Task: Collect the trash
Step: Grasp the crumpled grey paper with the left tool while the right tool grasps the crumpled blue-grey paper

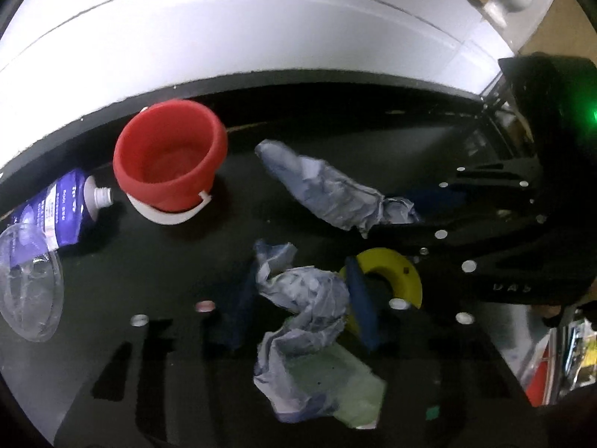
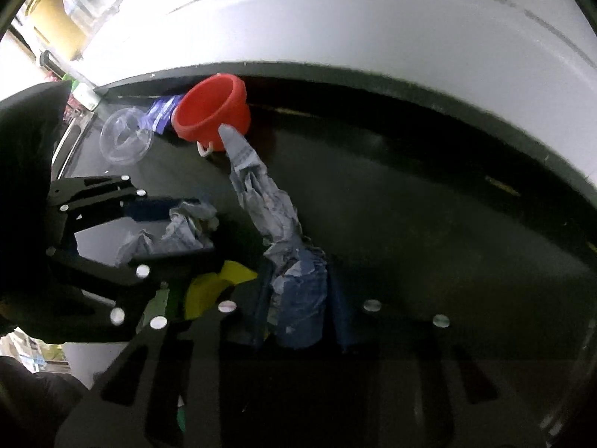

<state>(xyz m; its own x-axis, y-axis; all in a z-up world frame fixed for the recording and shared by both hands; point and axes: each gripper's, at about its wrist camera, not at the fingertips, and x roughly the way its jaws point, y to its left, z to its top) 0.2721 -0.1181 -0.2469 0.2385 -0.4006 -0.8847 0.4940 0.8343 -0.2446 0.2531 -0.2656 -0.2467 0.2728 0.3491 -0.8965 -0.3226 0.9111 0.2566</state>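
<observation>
While both tongs point steeply down at the black table [image 1: 429, 142], the right tongs [image 2: 298, 295] clench a long crumpled tissue [image 2: 261, 201] pointing far toward the red bucket [image 2: 212, 112]; the left tongs [image 1: 298, 298] clench another crumpled tissue [image 1: 309, 298] near the yellow ring [image 1: 391, 272].

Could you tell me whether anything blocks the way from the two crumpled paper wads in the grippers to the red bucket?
Nothing visible does. The dark tabletop between both paper wads and the red bucket is bare; the tube and clear lid lie beyond it.
</observation>
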